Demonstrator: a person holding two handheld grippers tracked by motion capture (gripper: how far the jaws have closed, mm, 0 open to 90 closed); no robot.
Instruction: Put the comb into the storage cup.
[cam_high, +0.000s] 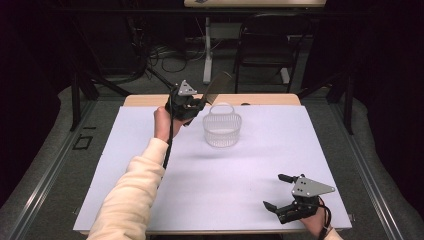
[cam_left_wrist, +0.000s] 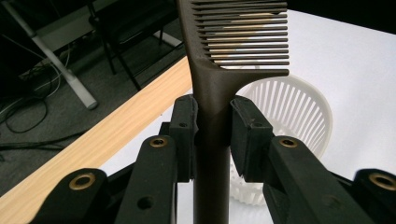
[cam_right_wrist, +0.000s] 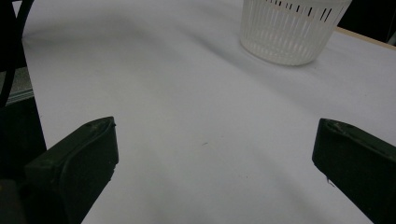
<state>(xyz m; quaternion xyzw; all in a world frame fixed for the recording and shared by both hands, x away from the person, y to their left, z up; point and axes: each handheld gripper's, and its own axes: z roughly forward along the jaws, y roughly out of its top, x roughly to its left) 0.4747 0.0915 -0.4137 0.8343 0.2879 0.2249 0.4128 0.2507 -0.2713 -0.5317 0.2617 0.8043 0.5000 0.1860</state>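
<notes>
My left gripper (cam_high: 196, 106) is raised above the table's far left of centre, shut on the handle of a dark brown comb (cam_high: 217, 85). In the left gripper view the two pads clamp the comb (cam_left_wrist: 211, 107) just below its teeth, which point up and right. A white slotted basket (cam_high: 222, 129) stands on the white tabletop just right of that gripper; it sits behind the comb as basket (cam_left_wrist: 289, 107). My right gripper (cam_high: 279, 192) rests low near the table's front right corner, its jaws wide apart with nothing between them. Far ahead of it stands the basket (cam_right_wrist: 292, 30).
The white sheet (cam_high: 240, 175) covers most of the table, with a wooden strip (cam_high: 150, 100) along the far edge. Beyond the table stand a black chair (cam_high: 267, 45), a white desk leg (cam_high: 207, 50) and loose cables on the floor.
</notes>
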